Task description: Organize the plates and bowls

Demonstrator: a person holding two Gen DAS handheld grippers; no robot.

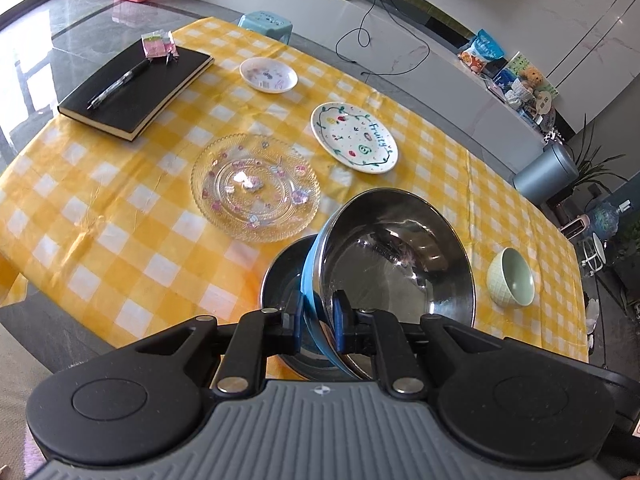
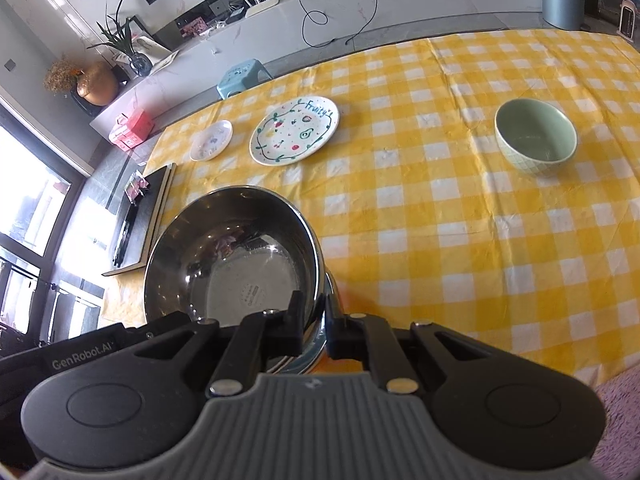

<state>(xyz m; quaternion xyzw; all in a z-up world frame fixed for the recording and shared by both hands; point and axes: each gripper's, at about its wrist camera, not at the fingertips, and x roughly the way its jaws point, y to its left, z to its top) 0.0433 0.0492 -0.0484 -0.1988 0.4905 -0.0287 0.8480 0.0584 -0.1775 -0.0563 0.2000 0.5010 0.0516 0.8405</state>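
Note:
My left gripper (image 1: 318,320) is shut on the near rim of a steel bowl with a blue outside (image 1: 396,256). It is tilted up over a second steel bowl (image 1: 280,280) on the yellow checked tablecloth (image 1: 100,208). In the right wrist view my right gripper (image 2: 314,324) is shut on the right rim of a steel bowl (image 2: 228,256), and another rim shows just under it. I cannot tell which of the two bowls it grips. A clear glass plate (image 1: 256,188), a "Fruity" plate (image 1: 354,138) (image 2: 294,130), a small white plate (image 1: 269,75) (image 2: 211,140) and a green bowl (image 1: 512,278) (image 2: 536,136) lie apart on the table.
A black notebook (image 1: 136,88) (image 2: 148,208) with a pen on it lies at the table's left end. A blue stool (image 1: 266,24) (image 2: 242,76) stands beyond the far edge. The body of the other gripper (image 2: 80,360) shows at the lower left of the right wrist view.

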